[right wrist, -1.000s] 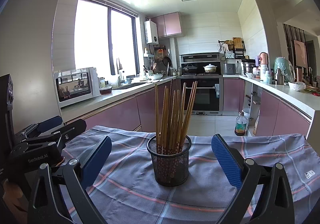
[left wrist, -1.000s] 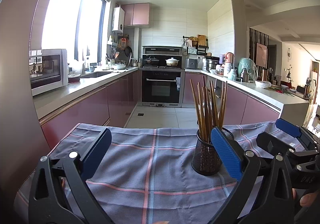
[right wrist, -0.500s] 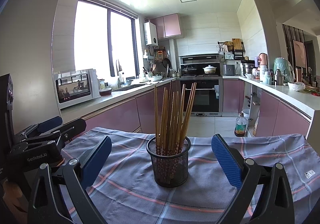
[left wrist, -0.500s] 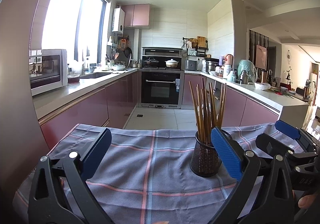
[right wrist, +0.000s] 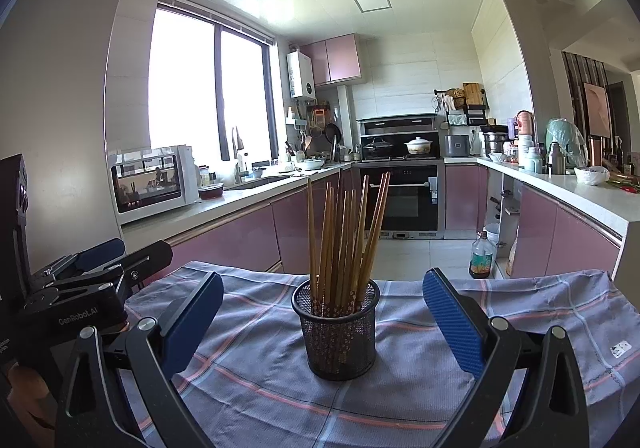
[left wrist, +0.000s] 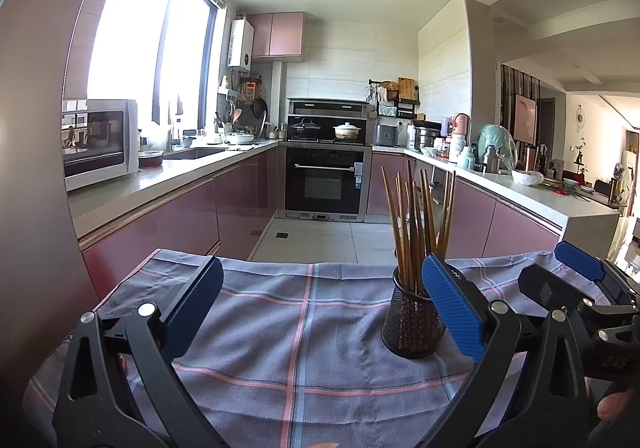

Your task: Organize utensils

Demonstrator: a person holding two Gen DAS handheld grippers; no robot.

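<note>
At twelve o'clock between the gaping right tongs (right wrist: pixel 320 322), upright brown wooden chopsticks (right wrist: pixel 344 240) fill a black mesh cup (right wrist: pixel 336 332); left tongs (left wrist: pixel 320 312), also gaping, see it at two o'clock

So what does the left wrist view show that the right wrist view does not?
Only the left wrist view shows the right claw from the side, open, and the dining area beyond the counter. Only the right wrist view shows the oil bottle on the floor, the left claw from the side, and the holder centred between its fingers. Both show the mesh holder with chopsticks on the checked cloth.
</note>
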